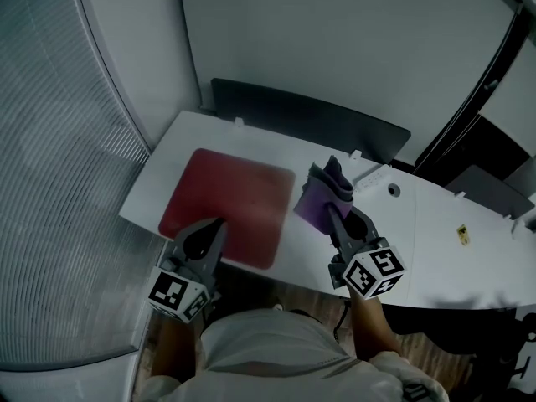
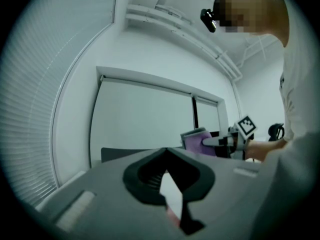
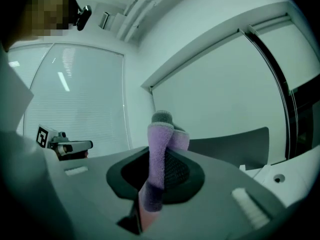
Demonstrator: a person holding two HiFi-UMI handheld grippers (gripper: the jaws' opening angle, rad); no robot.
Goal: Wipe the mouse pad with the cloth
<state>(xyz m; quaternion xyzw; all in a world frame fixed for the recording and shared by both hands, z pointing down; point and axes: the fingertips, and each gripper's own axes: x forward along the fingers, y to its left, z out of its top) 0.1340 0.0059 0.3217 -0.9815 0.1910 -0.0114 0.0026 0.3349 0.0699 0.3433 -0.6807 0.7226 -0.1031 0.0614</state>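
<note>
Head view: red mouse pad [image 1: 226,203] lay flat on the white table [image 1: 419,224], left of frame centre, with one edge close to the table's near edge. Left gripper [image 1: 219,223] hung over the pad's near edge, tips pointing at the pad. Right gripper [image 1: 332,213] was at centre right, gripping a purple cloth [image 1: 316,199]. The cloth was bunched and sat just beside the pad's right edge; I couldn't tell whether it touched the table. A dark partition panel [image 1: 310,115] ran along the table's far side. Window blinds [image 1: 59,141] filled the left of the frame.

Left gripper view: fingers [image 2: 150,181] stood a narrow gap apart with nothing between them. White table and a sliver of red pad [image 2: 171,218] showed through the gap. Right of centre, the right gripper [image 2: 207,142] pointed in from the right with the cloth [image 2: 192,140] on its tips. Its marker cube [image 2: 246,125] sat behind them.

Right gripper view: fingers [image 3: 177,171] were clamped on the cloth [image 3: 160,149]. The cloth stood up as a folded purple strip through the gripper [image 3: 150,194], with a grey end on top. Left gripper [image 3: 90,144] showed at mid left, and its marker cube [image 3: 45,135] was further left. The partition panel [image 3: 235,141] and table edge [image 3: 280,176] were at the right. The blinds [image 3: 85,99] were behind on the left.
</note>
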